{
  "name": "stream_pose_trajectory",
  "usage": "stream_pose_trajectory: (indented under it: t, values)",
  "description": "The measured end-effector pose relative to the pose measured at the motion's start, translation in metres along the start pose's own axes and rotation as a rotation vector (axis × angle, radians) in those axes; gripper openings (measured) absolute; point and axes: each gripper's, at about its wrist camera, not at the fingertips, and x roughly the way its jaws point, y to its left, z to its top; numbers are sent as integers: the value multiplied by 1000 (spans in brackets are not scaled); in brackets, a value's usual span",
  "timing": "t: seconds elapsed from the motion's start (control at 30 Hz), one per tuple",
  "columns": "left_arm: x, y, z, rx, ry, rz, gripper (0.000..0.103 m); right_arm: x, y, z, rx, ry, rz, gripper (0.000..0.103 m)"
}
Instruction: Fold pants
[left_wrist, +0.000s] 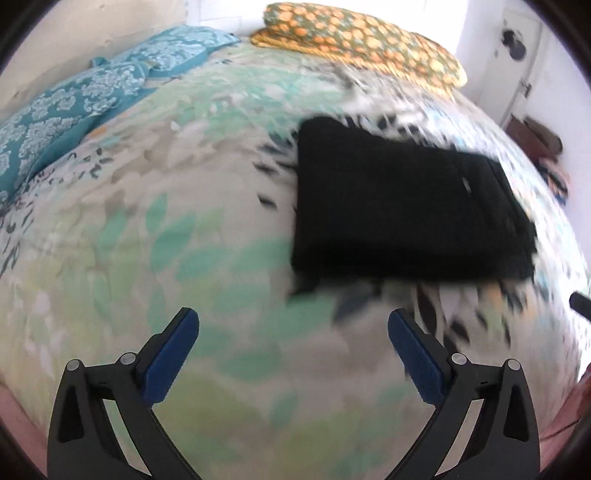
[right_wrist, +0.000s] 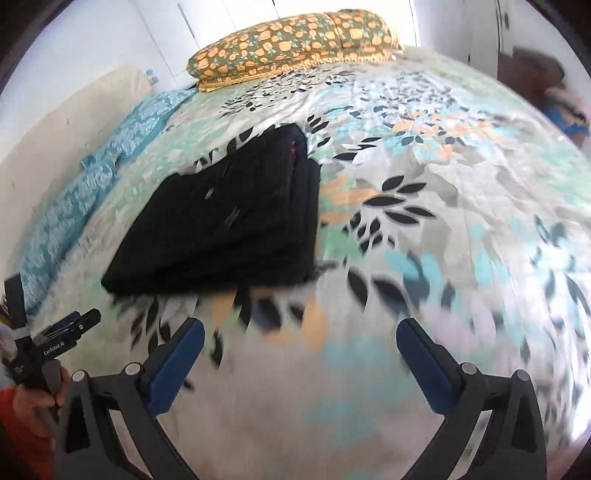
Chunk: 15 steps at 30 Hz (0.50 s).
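The black pants (left_wrist: 402, 210) lie folded into a thick rectangular stack on the floral bedspread (left_wrist: 184, 229); in the right wrist view the pants (right_wrist: 229, 221) sit ahead and to the left. My left gripper (left_wrist: 293, 328) is open and empty, held above the bed, short of the stack's near edge. My right gripper (right_wrist: 301, 339) is open and empty, also short of the stack and to its right. The left gripper's body (right_wrist: 62, 336), held in a hand, shows at the right wrist view's lower left.
An orange-patterned pillow (left_wrist: 362, 40) lies at the head of the bed, also in the right wrist view (right_wrist: 295, 40). A teal patterned cloth (left_wrist: 85, 99) runs along the bed's left side by the wall. Dark furniture (left_wrist: 539, 144) stands beyond the bed's right edge.
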Motion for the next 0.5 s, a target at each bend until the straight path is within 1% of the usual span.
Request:
stream_pose_trajectory:
  t: [0.07,0.1,0.13,0.17,0.2,0.23,0.27,0.37,0.5]
  values:
    - [13,-11,-12,18,41,30,102,9,20,-14,-26,29,-102,103]
    - [15,-16,-13,20,58,49,102,19,27,-20,-33,57,-128,103]
    - [27,-19,-19,24,93,76,102,28,30,-27,-49,89,-131,103]
    - [29,-20,-24,38,87,92,103,39,34,-32,-81,117,-141,103]
    - [27,-22,-28,61,46,101,103,53,41,-40,-136,156,-173,103]
    - [26,-24,-31,80,23,110,103,58,47,-44,-181,149,-210,103]
    - [25,-23,-32,78,14,108,103,56,50,-47,-207,109,-219,103]
    - [25,-16,-31,53,32,82,103,58,41,-49,-188,99,-190,103]
    - [25,-18,-30,59,26,92,103,58,35,-53,-202,61,-183,103]
